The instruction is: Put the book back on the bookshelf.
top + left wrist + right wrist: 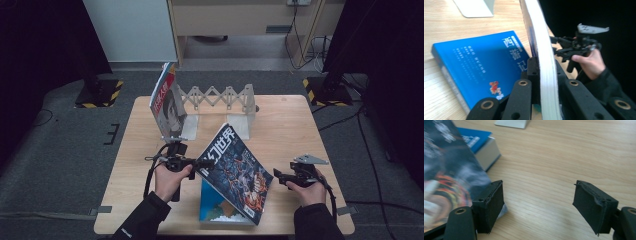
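A dark magazine (235,172) with a colourful cover hangs tilted over the table's front. My left gripper (200,164) is shut on its left edge. In the left gripper view the black jaws press on both sides of the white page edge (545,75). Under the magazine a blue book (212,206) lies flat on the table; it shows as well in the left gripper view (481,67) and the right gripper view (477,141). My right gripper (276,175) stands open beside the magazine's right edge, its jaws (537,202) wide apart over bare wood, the magazine (446,177) just to their left.
A pale expanding rack (220,100) stands at the back of the wooden table (290,125), with another magazine (167,100) upright in its left slot. The rack's base shows in the left gripper view (474,8). Dark floor and black stands surround the table.
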Motion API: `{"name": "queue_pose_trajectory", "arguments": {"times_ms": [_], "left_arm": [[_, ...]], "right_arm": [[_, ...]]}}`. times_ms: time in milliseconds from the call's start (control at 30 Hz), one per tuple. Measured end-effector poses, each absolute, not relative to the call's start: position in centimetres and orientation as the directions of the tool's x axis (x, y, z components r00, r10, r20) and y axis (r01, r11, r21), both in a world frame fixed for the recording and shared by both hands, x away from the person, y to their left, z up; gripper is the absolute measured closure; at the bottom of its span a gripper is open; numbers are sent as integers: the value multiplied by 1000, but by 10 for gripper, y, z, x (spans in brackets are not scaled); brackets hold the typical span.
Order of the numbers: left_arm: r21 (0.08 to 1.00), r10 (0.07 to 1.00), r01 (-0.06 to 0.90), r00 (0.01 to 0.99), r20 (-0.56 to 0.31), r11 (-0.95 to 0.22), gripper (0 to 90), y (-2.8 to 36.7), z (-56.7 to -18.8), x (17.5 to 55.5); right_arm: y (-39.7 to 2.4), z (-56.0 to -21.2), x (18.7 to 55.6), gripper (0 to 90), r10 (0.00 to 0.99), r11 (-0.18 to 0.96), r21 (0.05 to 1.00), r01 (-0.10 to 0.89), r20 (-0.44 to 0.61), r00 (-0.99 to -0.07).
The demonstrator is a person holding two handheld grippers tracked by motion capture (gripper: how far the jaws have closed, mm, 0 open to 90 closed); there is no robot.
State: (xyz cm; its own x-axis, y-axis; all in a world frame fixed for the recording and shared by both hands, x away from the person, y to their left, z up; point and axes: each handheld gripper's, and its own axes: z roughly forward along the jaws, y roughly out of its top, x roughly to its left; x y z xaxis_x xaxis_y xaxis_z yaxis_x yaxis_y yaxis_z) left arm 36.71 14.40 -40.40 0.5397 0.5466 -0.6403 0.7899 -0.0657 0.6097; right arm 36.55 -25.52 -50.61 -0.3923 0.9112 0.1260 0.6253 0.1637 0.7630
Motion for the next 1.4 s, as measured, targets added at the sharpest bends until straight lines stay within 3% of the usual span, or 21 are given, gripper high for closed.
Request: {"name": "queue_pose_trajectory", "arguments": {"times_ms": [533,700,900,1133,1400], "left_arm": [[678,508,734,596,-621,-33,821,132,-361,365],[722,550,691,616,-564,-34,821,132,-341,364],[735,563,678,609,-558,-4,821,145,-327,369],[762,615,647,592,-520,22,821,162,-312,373],[785,680,615,547,-489,69,822,191,-294,377]], "right_arm": [[-272,-524,373,222,937,198,689,697,75,-341],[-273,-527,374,214,939,216,675,705,52,-339],[-273,-529,375,191,941,227,673,704,34,-336],[-270,-533,376,92,935,261,675,690,1,-355],[-270,-537,375,47,936,249,694,676,6,-351]]}}
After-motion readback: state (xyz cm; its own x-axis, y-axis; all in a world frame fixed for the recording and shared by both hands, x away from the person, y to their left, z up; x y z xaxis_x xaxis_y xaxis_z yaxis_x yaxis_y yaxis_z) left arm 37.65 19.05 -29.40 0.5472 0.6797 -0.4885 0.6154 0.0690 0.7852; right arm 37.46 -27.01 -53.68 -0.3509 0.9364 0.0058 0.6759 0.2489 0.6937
